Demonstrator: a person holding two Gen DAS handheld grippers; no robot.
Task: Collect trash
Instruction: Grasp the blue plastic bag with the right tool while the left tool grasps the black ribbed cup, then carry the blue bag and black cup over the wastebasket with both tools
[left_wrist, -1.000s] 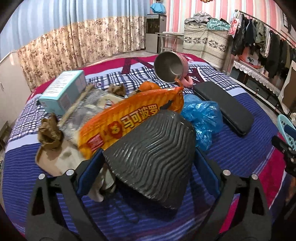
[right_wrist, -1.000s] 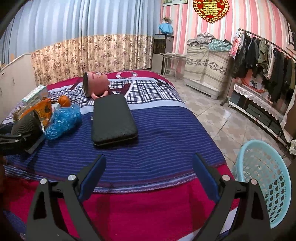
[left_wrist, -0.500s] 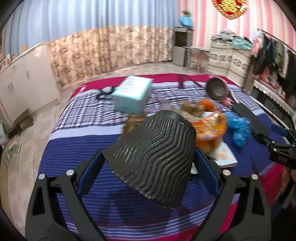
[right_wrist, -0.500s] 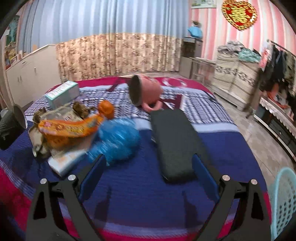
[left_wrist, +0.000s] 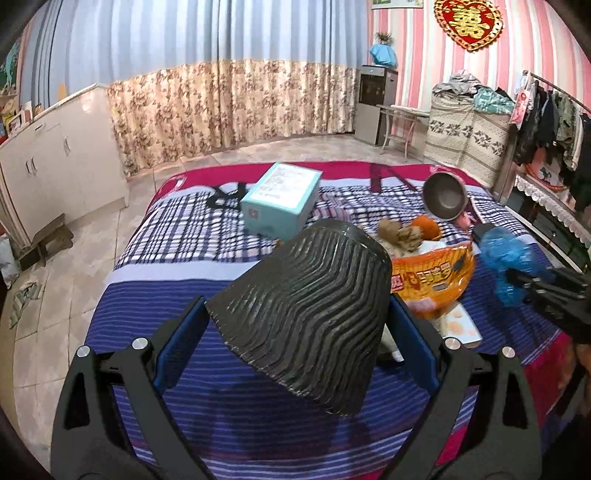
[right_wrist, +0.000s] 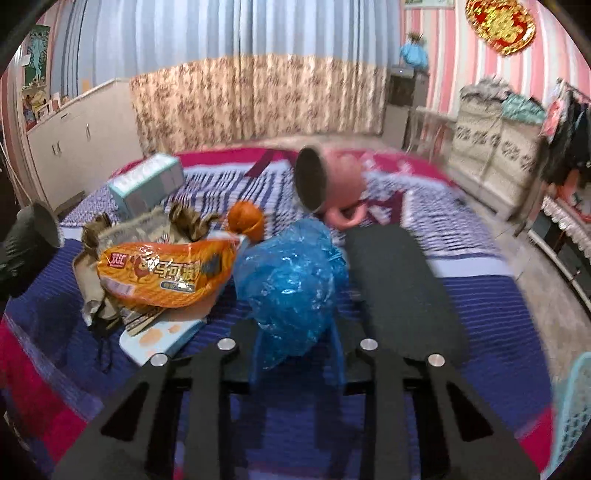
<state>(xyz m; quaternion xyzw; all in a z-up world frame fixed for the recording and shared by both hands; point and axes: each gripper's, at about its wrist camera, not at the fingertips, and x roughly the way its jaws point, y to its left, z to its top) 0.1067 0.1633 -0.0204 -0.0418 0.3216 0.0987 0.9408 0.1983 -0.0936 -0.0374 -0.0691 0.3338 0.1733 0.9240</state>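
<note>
Bed (left_wrist: 155, 236) with striped blanket. Blue plastic bag (right_wrist: 291, 280) clamped between right gripper (right_wrist: 297, 347) fingers. Orange snack wrapper (right_wrist: 166, 273) just left of them. Left gripper (left_wrist: 295, 339) fingers grip ribbed black bin (left_wrist: 310, 314).

Striped bed (left_wrist: 155, 314) with scattered trash (right_wrist: 166, 273)

Black wavy-ribbed bin (left_wrist: 306, 314), crinkled blue bag (right_wrist: 291, 280), orange wrapper (right_wrist: 166, 277).
</note>
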